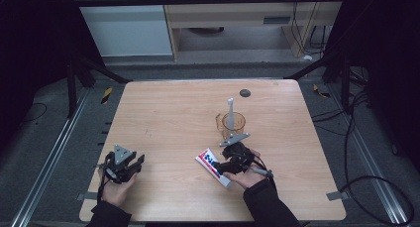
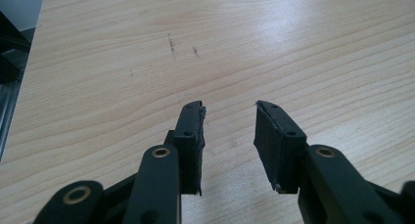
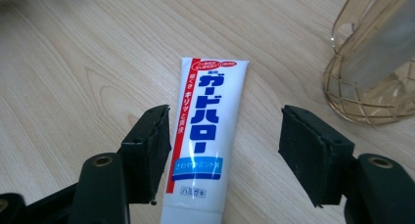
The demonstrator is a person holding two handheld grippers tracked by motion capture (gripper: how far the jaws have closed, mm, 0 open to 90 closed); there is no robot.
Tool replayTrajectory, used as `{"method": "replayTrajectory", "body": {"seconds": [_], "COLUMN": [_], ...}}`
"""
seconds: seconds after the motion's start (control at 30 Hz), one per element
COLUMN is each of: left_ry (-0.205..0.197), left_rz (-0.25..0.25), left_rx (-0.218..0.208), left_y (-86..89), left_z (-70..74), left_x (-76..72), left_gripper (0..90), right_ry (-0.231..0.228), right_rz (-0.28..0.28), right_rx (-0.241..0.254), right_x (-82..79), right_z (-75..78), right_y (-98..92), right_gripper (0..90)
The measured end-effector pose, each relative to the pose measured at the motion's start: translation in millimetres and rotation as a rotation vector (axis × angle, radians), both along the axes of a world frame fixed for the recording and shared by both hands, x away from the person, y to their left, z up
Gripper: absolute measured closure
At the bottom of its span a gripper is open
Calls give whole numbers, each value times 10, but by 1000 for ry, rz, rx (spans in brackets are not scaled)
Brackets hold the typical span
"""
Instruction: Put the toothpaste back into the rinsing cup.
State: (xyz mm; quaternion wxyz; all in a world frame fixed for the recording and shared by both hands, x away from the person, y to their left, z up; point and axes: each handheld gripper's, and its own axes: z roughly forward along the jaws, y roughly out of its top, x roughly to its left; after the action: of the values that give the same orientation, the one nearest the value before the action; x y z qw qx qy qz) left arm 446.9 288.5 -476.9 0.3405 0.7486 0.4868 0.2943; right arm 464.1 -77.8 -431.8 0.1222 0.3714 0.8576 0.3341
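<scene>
- Right now I am looking at the white toothpaste tube with blue lettering and a red stripe point(image 3: 203, 136), which is lying flat on the light wooden table point(image 1: 163, 118), near my edge and just in front of my right hand.
- My right gripper point(image 3: 222, 150) is hanging low over that tube with its jaws standing wide apart; the tube is running up between them, close beside one pad and apart from the other, and neither pad is pressing on it, so nothing is being held.
- Just beyond the tube, the amber see-through plastic cup point(image 1: 231, 124) is standing upright, with a grey-white toothbrush point(image 1: 230, 108) sticking up out of it.
- I am judging that the work is about gathering the wash things into the cup: the brush is already sitting in there, while the tube is lying on the wood outside it, so that part is looking unfinished.
- What is remaining, as I am reading it, is closing on the tube, lifting it, tipping it upright and lowering it into the cup beside the brush without knocking the cup over.
- Further out, my left gripper point(image 2: 227, 136) is resting over bare wood at the near left of the table, jaws partly apart, with nothing between them.
- A small dark round mark point(image 1: 244, 93) is sitting near the table's far edge, well apart from everything.
</scene>
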Motion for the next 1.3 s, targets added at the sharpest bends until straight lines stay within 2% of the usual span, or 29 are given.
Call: {"method": "replayTrajectory", "body": {"seconds": [0.43, 1.0, 1.17, 1.3], "left_ry": [9, 17, 20, 20], "left_rz": [3, -2, -2, -4], "left_rx": [6, 13, 12, 12], "left_y": [-7, -4, -4, -6], "left_z": [-8, -22, -25, -25], "left_x": [8, 17, 20, 18], "left_gripper": [626, 624, 623, 623], "right_ry": [39, 92, 123, 137], "right_rz": [24, 21, 21, 21], "right_rx": [-70, -101, -129, -131], "right_x": [96, 189, 202, 217], "right_z": [-94, -231, -293, -308], "right_y": [175, 346, 382, 393], "right_gripper": [350, 355, 370, 375]}}
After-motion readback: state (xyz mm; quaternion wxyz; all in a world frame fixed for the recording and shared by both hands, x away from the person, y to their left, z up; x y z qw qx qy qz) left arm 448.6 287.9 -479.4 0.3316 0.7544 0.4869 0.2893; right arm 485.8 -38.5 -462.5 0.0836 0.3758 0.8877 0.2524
